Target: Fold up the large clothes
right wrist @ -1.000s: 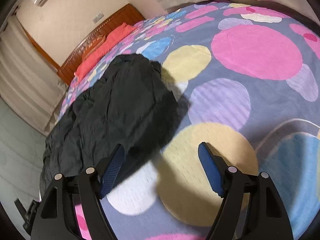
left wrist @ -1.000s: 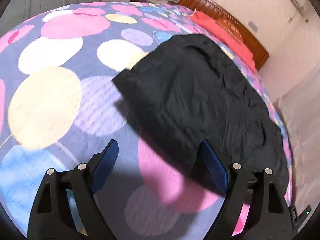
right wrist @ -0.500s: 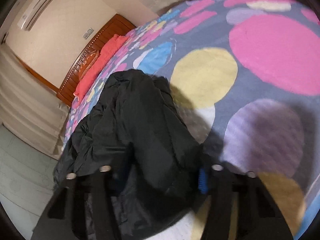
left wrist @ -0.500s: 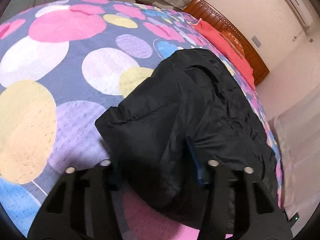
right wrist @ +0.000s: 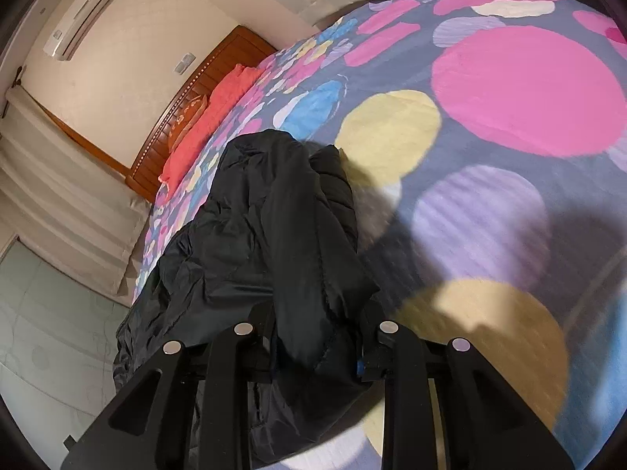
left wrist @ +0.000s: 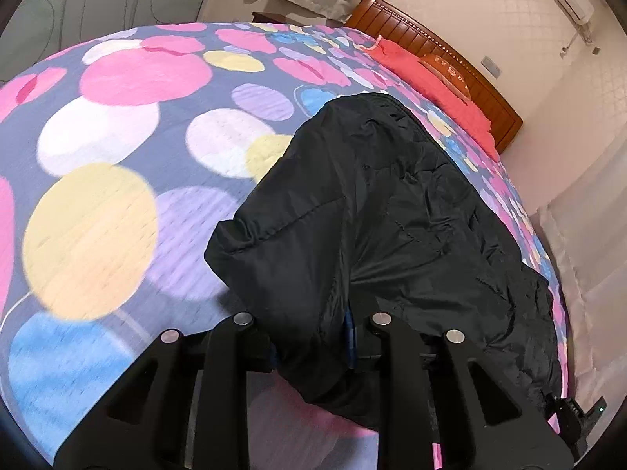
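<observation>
Two tools clamped on one black jacket over the bed.
Left tool [left wrist: 311, 346] pinches a lifted fold of the black quilted jacket [left wrist: 392, 227]; right tool [right wrist: 317, 352] grips another bunched edge of it [right wrist: 274, 243]. Beyond both grips the jacket lies rumpled on the polka-dot bedspread [left wrist: 117, 125], toward the wooden headboard [left wrist: 443, 58] and red pillow [left wrist: 435, 86].

no text can be read; pale marks on the orange pillow [left wrist: 446, 68] are too blurred to read.
</observation>
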{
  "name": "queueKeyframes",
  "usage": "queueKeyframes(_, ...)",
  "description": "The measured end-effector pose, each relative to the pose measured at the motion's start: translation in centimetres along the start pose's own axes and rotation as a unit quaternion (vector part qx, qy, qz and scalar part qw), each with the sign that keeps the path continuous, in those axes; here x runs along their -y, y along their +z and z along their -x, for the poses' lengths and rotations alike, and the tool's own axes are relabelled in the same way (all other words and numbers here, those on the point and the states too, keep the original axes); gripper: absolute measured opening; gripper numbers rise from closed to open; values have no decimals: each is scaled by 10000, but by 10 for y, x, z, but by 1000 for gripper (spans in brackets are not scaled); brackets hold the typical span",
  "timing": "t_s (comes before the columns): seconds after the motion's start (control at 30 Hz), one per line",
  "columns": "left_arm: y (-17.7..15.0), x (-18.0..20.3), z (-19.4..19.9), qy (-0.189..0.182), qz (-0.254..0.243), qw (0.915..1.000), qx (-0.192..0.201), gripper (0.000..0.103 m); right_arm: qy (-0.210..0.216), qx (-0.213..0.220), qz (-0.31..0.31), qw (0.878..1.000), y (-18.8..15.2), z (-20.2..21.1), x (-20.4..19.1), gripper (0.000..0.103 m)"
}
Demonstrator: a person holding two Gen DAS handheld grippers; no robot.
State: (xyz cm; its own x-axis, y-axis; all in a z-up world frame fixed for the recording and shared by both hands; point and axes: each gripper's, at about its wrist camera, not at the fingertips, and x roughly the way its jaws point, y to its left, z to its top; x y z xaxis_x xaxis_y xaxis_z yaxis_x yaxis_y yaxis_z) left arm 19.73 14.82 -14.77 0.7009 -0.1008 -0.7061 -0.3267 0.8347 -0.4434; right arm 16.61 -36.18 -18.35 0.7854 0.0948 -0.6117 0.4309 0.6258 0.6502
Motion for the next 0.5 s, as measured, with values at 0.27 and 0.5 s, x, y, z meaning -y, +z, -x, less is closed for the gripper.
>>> queueKeyframes(0.27, -23, -19, 33, 75, -37, 10000, -47, 23, 35, -133, 89, 9999, -16, 28, 12, 26)
queueKeyframes(0.5, -40, -32, 56, 94, -3, 9999, -84, 23, 67, -238, 130, 9996, -25, 46, 20, 26)
